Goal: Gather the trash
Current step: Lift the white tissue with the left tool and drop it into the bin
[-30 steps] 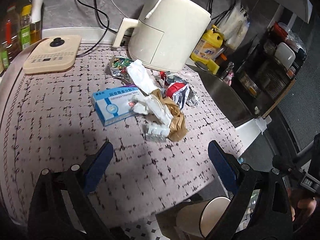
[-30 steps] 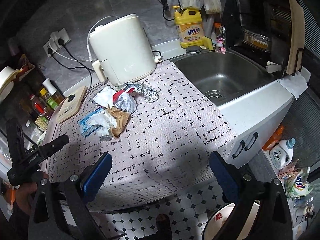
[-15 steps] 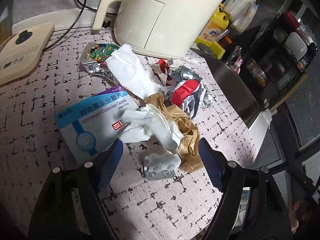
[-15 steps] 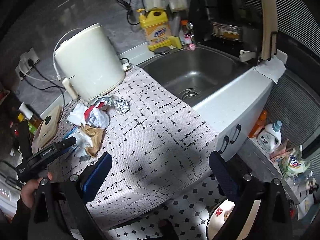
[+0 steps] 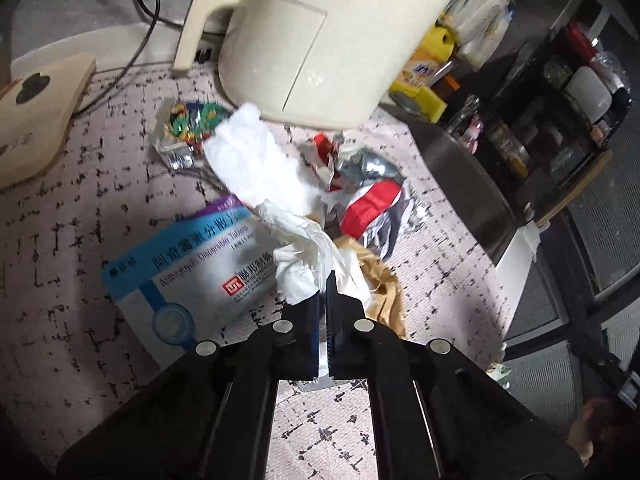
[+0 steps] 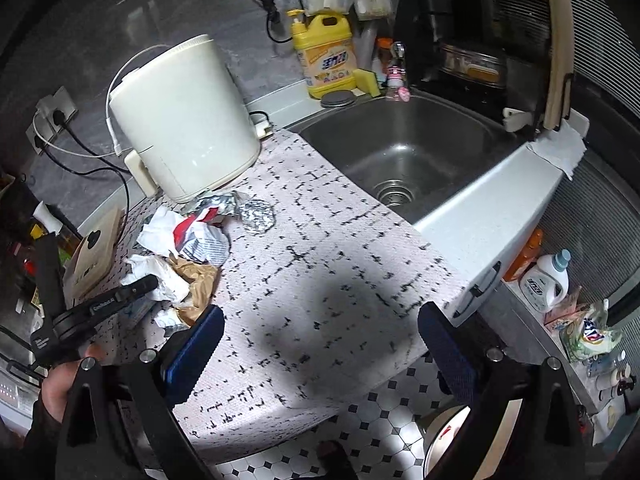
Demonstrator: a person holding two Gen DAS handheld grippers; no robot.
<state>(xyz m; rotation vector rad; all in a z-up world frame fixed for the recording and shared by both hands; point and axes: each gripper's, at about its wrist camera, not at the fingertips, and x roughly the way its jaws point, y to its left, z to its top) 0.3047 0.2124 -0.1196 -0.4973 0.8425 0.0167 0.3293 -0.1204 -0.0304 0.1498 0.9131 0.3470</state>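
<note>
- White crumpled tissue [image 5: 308,268] is pinched between the closed fingers of the left gripper [image 5: 324,292], at the near edge of the trash heap; a grip on this soft outer piece looks like the easiest way to start clearing, since it lies on top and nearest.
- Partly under the fingers lies a small silvery blister pack [image 5: 320,376], flat on the patterned mat [image 5: 80,240]; it could be dragged along or left behind.
- Just beside the tissue, a blue and white medicine box [image 5: 188,276] lies flat to the left, and brown crumpled paper [image 5: 384,292] touches the tissue on the right. The tissue seems tangled with both, so lifting may disturb them.
- Farther on, a longer white paper [image 5: 256,164] overlaps a colourful foil wrapper [image 5: 184,128], and a red and silver wrapper [image 5: 372,200] sits to the right.
- Behind the heap stands a cream appliance [image 5: 332,36], close enough to limit reach from the back.
- The right gripper [image 6: 320,344] hangs released, fingers wide apart, over the bare part of the mat near the counter's front edge, grasping nothing, probably free to take the next piece.
- Beyond it are the sink [image 6: 404,152] and a yellow detergent bottle [image 6: 328,56], well apart from the trash.
- A light-coloured container [image 6: 444,444], possibly the bin, shows on the floor below the right gripper.
</note>
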